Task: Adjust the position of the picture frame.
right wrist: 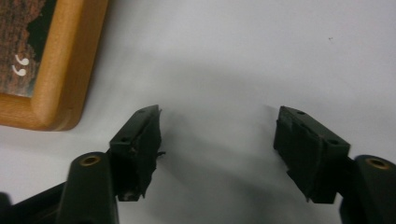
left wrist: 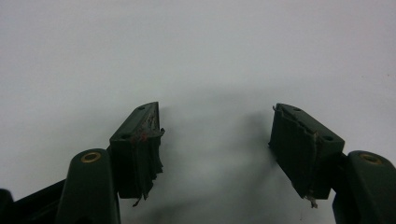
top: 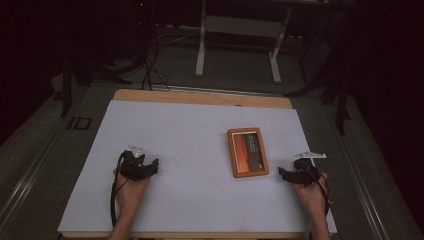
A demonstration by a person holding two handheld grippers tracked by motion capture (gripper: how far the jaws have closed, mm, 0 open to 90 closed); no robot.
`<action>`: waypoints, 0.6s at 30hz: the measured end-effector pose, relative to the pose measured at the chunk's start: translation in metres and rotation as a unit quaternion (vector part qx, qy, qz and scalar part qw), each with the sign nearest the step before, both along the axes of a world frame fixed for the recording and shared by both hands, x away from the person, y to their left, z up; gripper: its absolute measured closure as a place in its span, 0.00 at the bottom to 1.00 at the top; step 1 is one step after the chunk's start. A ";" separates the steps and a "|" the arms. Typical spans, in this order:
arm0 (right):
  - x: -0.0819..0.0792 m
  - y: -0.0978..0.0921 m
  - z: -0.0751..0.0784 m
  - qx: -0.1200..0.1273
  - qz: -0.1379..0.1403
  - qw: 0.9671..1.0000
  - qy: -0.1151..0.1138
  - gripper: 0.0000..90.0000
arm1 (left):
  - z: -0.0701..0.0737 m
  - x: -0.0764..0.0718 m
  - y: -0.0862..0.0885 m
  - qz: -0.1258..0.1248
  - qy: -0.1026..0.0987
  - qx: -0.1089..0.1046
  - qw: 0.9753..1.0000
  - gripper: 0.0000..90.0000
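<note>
- A dim room surrounds a bench (top: 165,125) with a pale sheet on top and a wooden edge along its far side; a white frame stand (top: 239,30) and loose cables sit on the floor beyond it.
- The frame (top: 248,152), a flat wooden-bordered picture with a reddish-brown print, lies face up on the right half of the bench, its long sides running away from the person.
- In the right gripper view the frame (right wrist: 51,60) shows its near corner, lying just up and to the left of the left jaw, apart from it.
- The right gripper (top: 292,173) rests on the sheet just beside the frame's near right corner; its jaws stand wide apart with nothing between them (right wrist: 217,140).
- The left gripper (top: 145,167) lies well apart from the frame on the left half of the bench; its jaws also stand apart over bare sheet (left wrist: 217,140).
- Judged from this, the work is at its opening: neither gripper has yet touched the frame, and the right one looks set to reach.
- The next move probably calls for sliding the right gripper leftwards so one jaw goes over the rim, then closing on the thin wooden edge; the flat lie leaves little to grip, so a steadying left gripper may help.
</note>
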State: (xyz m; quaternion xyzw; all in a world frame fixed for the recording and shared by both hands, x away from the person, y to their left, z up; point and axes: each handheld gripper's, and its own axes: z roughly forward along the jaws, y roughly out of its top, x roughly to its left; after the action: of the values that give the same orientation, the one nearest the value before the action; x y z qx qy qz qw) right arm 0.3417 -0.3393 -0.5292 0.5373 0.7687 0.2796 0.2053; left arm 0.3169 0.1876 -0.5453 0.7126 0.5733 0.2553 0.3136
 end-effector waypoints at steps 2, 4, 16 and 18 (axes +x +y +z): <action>0.000 0.000 0.000 0.000 0.001 1.000 -0.001 0.36 | 0.000 0.000 0.000 0.002 0.000 -0.003 1.000 0.38; -0.001 0.000 0.000 0.002 0.001 1.000 -0.003 0.38 | 0.000 -0.001 0.000 0.007 -0.002 -0.004 1.000 0.42; -0.005 0.007 0.003 -0.002 0.020 1.000 -0.012 0.57 | 0.007 -0.009 -0.002 -0.021 -0.009 -0.049 0.999 0.53; -0.006 0.009 0.004 -0.003 0.028 1.000 -0.012 0.57 | 0.011 -0.012 -0.002 -0.034 -0.005 -0.085 0.996 0.54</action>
State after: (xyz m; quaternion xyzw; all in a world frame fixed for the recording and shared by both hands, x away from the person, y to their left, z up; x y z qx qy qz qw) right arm 0.3360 -0.3299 -0.5250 0.5117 0.7816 0.2898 0.2082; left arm 0.3048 0.1852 -0.5347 0.7013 0.5667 0.1979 0.3845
